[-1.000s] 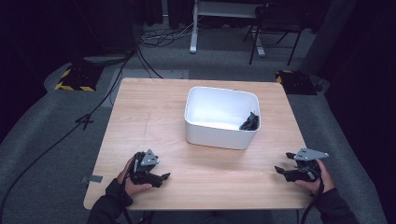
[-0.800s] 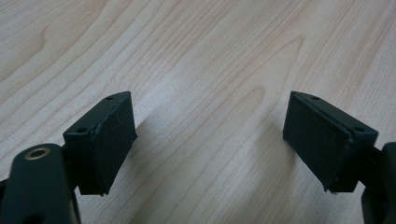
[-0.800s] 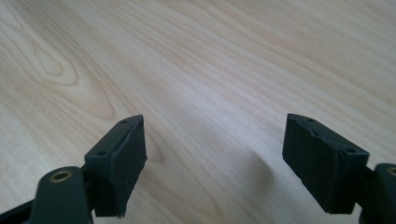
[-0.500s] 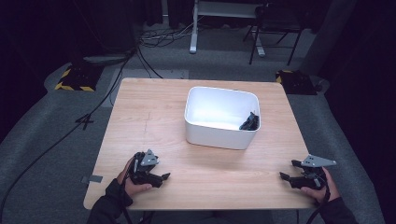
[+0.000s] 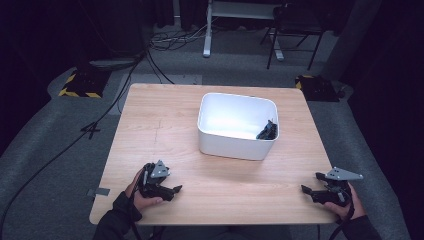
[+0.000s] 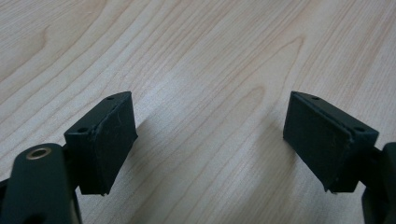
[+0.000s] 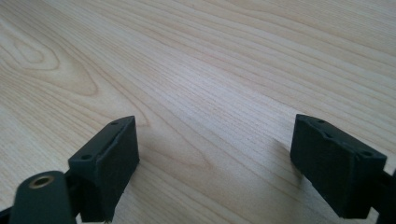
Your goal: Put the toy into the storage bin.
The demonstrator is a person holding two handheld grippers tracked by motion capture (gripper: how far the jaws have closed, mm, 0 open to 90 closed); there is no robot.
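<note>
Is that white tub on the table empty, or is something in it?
Not empty. The white tub holds a small dark object against its right inner wall; the rest of its floor is bare. What the object is cannot be told.

No legible text or labels.

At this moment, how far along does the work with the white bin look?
Done: a dark object lies in the white bin. In hand: nothing; the left hand-held gripper and the right hand-held gripper, whose jaws have just been opening, rest open and empty near the table edge. Left: apparently nothing else waits on the tabletop.
</note>
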